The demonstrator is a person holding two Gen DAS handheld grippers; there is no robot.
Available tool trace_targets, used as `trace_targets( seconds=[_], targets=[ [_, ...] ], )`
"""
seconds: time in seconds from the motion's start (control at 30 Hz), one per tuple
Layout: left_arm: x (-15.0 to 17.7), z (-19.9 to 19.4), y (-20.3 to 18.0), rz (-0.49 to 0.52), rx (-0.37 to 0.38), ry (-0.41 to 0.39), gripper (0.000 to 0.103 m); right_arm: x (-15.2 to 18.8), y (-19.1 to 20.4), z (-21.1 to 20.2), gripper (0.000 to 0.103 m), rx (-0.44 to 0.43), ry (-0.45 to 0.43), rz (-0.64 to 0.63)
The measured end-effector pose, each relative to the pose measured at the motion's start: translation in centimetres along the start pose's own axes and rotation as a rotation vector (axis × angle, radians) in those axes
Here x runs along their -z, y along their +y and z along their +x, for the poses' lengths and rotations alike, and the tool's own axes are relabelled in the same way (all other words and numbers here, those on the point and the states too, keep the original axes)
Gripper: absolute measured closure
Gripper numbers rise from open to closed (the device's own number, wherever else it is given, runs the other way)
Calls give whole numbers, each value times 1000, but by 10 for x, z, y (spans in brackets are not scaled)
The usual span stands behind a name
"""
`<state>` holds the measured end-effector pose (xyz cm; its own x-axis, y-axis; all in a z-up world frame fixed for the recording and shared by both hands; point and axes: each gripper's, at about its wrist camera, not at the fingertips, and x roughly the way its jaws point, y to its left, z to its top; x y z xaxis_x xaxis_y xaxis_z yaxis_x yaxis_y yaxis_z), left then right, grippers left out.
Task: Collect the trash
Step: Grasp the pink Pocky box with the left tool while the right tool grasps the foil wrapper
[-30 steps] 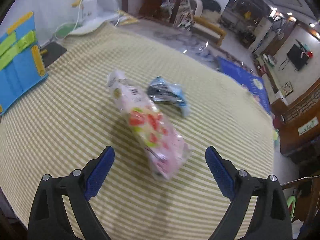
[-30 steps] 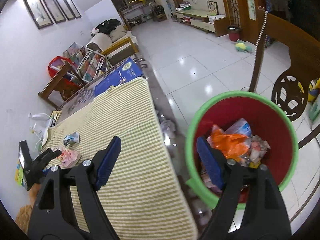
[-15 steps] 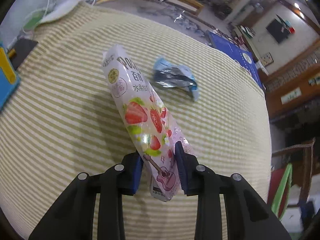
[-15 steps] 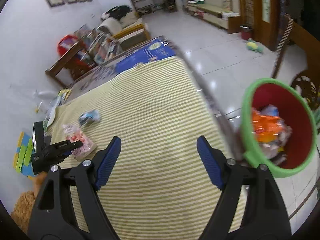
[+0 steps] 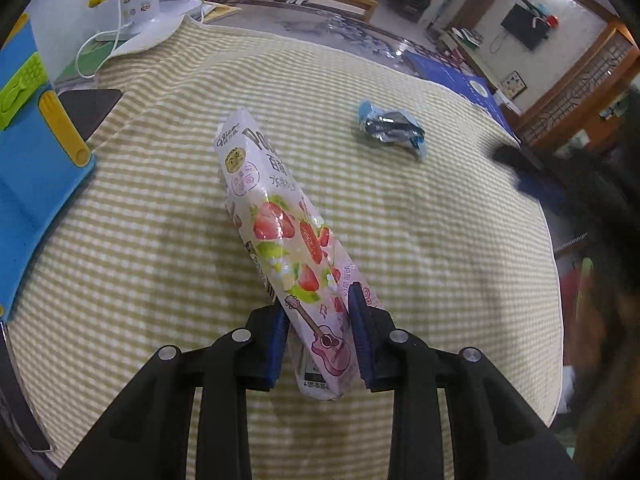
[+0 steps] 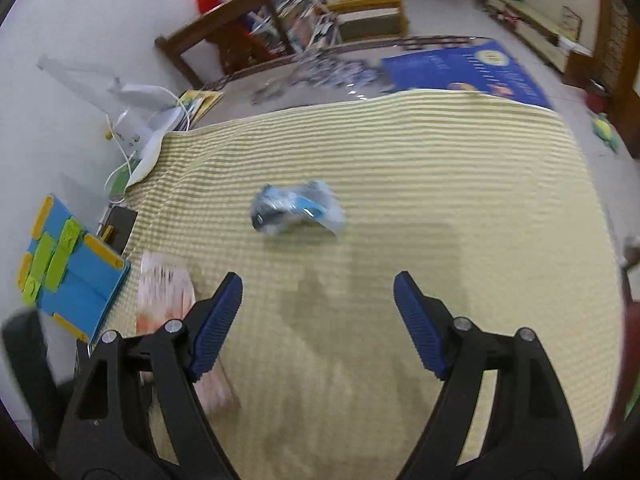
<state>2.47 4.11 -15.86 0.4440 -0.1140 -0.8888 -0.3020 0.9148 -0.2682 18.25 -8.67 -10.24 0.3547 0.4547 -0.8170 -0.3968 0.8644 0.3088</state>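
Your left gripper (image 5: 318, 326) is clamped on the near end of the pink strawberry pack (image 5: 280, 236), both pads pressing its sides; the pack's far end angles away over the striped cloth (image 5: 440, 220). Your right gripper (image 6: 318, 320) is wide apart, holding nothing. The blue wrapper (image 6: 296, 208) lies on the cloth beyond its fingertips, apart from the pack.
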Motion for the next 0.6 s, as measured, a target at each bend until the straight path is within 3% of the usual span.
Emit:
trace_targets(
  seconds=[0.13,0.23,0.3,0.33,0.37,0.4,0.43,0.47,0.6],
  targets=[
    [4,2,7,9,29,26,79,-24,15,48,27,1,43,26],
    [6,4,13,7,38,42,75,-35,22,82,27,41,127,-7],
    [6,5,16,-1,45,44,71,-38,25,95,40,59,156,-23],
    [5,5,17,-4,50,44,65,-39,25,96,51,65,156,-24],
    [4,5,18,-6,54,42,63,-39,23,96,76,51,167,-16],
    [3,5,20,-11,57,35,55,-38,21,95,86,33,180,-4],
    [1,4,23,-24,57,25,47,-37,19,92,91,13,182,9],
    [0,3,25,-44,63,17,44,-35,18,85,92,-2,169,17],
    [-9,10,36,-125,108,23,44,-23,14,50,94,-47,104,13]
  ],
)
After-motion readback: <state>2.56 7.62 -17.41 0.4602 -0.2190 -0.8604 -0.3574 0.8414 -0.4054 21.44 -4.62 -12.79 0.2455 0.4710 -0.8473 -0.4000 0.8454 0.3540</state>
